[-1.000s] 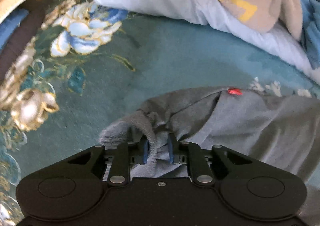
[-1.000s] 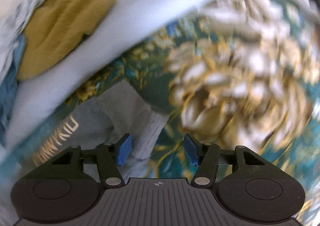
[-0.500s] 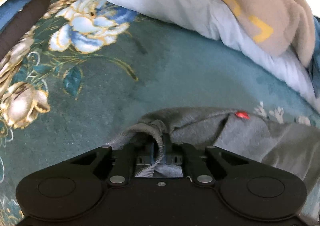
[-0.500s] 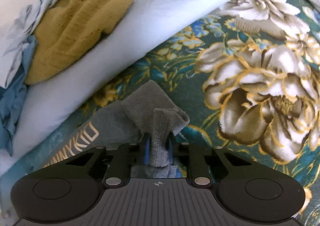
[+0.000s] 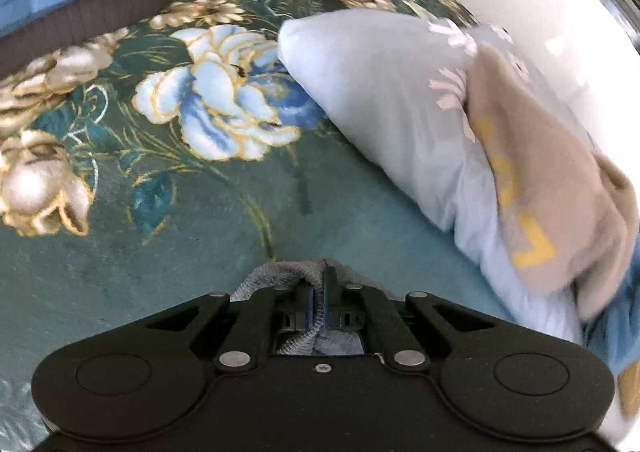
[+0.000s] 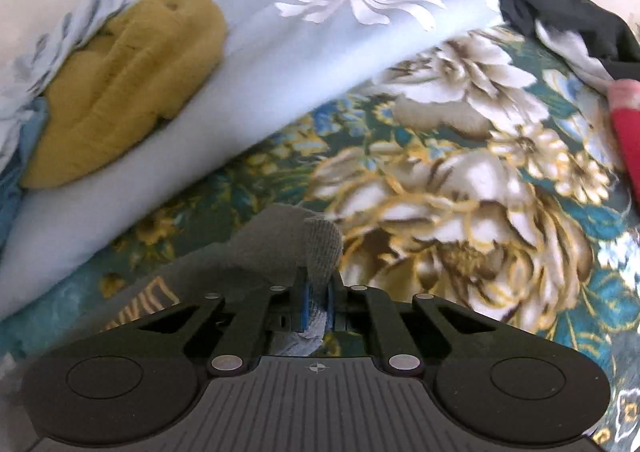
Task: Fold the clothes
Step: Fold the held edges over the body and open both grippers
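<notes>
Gripping a ribbed cuff each, the left gripper (image 5: 318,302) and right gripper (image 6: 316,302) keep their fingers clamped on the grey sweater (image 6: 280,248), now lifted higher off the bed (image 5: 168,252) towards the pillow (image 5: 384,100) at 1 o'clock.

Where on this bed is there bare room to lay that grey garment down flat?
The freest patch is the plain teal blanket ahead of the left gripper, between the blue flower print and the pale pillow. The floral stretch before the right gripper is bare too. Crowded: the pillow side, carrying beige and mustard clothes.
</notes>
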### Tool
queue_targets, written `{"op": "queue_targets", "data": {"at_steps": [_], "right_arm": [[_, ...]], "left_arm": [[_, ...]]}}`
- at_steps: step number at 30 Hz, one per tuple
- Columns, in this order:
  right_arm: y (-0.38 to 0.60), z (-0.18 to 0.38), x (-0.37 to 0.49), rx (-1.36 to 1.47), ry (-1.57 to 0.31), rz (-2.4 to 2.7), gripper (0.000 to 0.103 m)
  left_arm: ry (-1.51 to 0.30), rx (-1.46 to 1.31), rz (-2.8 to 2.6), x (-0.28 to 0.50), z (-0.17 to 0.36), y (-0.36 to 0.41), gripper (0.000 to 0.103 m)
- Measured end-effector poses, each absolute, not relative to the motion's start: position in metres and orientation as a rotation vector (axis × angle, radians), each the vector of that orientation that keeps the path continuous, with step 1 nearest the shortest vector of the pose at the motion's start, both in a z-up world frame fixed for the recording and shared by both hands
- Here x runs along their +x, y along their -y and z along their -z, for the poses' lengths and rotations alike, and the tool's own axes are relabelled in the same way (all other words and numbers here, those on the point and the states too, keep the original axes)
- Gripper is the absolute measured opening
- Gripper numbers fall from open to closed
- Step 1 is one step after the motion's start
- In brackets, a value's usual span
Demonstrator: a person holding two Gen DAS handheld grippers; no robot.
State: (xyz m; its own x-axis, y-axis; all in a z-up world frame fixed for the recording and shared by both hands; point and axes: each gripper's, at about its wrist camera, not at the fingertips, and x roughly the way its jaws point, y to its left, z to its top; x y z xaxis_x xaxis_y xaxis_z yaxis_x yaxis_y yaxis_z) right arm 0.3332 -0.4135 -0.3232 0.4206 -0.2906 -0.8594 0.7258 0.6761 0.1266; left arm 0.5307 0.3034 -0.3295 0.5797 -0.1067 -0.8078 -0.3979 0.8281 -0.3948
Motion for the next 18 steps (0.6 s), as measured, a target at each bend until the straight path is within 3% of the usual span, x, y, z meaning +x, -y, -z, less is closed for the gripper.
{"op": "queue_targets", "data": {"at_steps": [10, 13, 16, 18], "right_arm": [[0.415, 0.347, 0.343, 0.478, -1.056, 0.665, 0.012], [0.41, 0.33, 0.332, 0.442, -1.052, 0.625, 0.026], [0.411, 0.307, 0.321, 0.402, -1.028, 0.614, 0.028], [0.415, 0.292, 0.32, 0.374, -0.999, 0.608, 0.028]], "left_arm": [[-1.092, -0.522, -0.238, 0.551, 0.358, -0.302, 0.006], [-1.124, -0.45, -0.208, 0.544, 0.346, -0.296, 0.023], [-1.153, -0.37, -0.175, 0.534, 0.331, -0.29, 0.042], [-1.171, -0.317, -0.154, 0.527, 0.322, -0.286, 0.043]]}}
